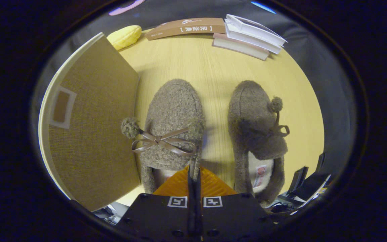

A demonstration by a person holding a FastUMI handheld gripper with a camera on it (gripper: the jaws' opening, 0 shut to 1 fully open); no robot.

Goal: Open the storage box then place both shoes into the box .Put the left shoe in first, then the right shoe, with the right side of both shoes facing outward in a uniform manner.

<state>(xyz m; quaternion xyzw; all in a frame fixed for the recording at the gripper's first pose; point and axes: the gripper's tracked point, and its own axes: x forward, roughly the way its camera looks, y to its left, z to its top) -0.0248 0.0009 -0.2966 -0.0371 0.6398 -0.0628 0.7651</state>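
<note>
Two fuzzy brown slippers with bows and pompoms lie side by side on the wooden table (213, 67), toes pointing away from me. The left-hand shoe (173, 111) lies against the storage box (92, 127), a woven brown box with a cream edge and a label window. Its woven panel faces me, and I cannot tell whether it is open. My gripper (194, 169) is at the heel opening of the left-hand shoe. Its fingers are pressed together on the right rim of that opening, one inside and one outside. The right-hand shoe (257, 124) lies apart, to the right of the fingers.
Beyond the shoes, at the table's far edge, are a yellow cocoa-pod-shaped toy (124, 36), a flat brown book (186, 28) and a stack of books (250, 38). Dark clutter (304, 188) sits by the near right corner. Bare tabletop lies between the shoes and the books.
</note>
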